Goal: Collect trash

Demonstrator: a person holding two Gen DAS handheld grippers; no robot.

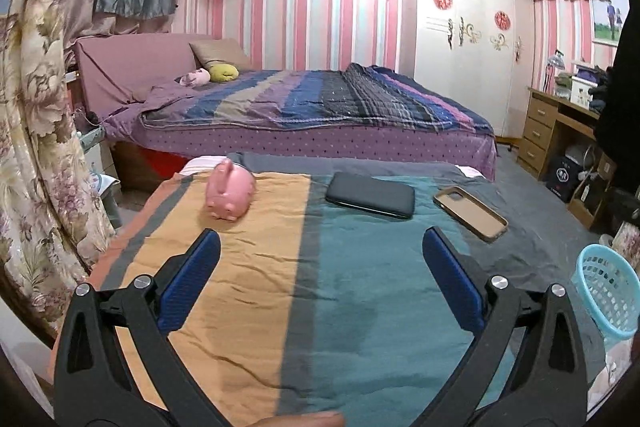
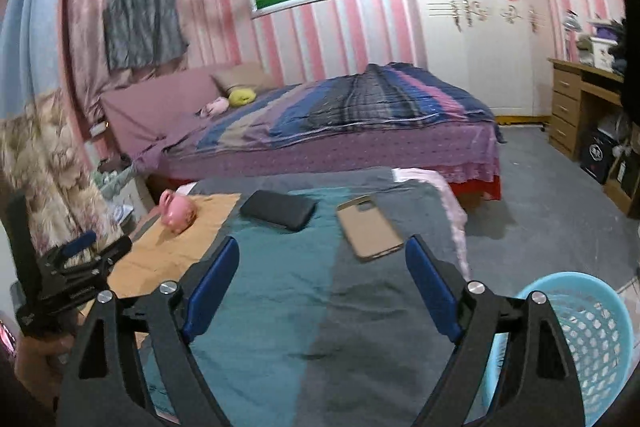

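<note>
Both tools stand with jaws spread wide and nothing between them. Left tool (image 1: 320, 243) hangs over the orange and teal cloth (image 1: 280, 287) covering the tabletop; the right tool (image 2: 322, 251) hangs over the teal and grey part of the same cloth. From the right wrist view the left tool appears at the left edge, held in a hand (image 2: 36, 359).

On the cloth, well ahead of the fingertips, lie three items in a row: a pink piggy bank (image 1: 231, 191) on the orange strip, a black phone (image 1: 370, 195) lying flat on the teal strip, and a tan phone case (image 1: 470, 213) lying open side up on the grey strip. All three are apart from each other.

No loose trash is visible on the tabletop. A light blue mesh basket (image 2: 592, 339) stands on the floor just beside the tabletop's right edge, close to the right tool; its contents cannot be made out.

A bed (image 1: 320, 107) with a striped quilt stands beyond the tabletop.
</note>
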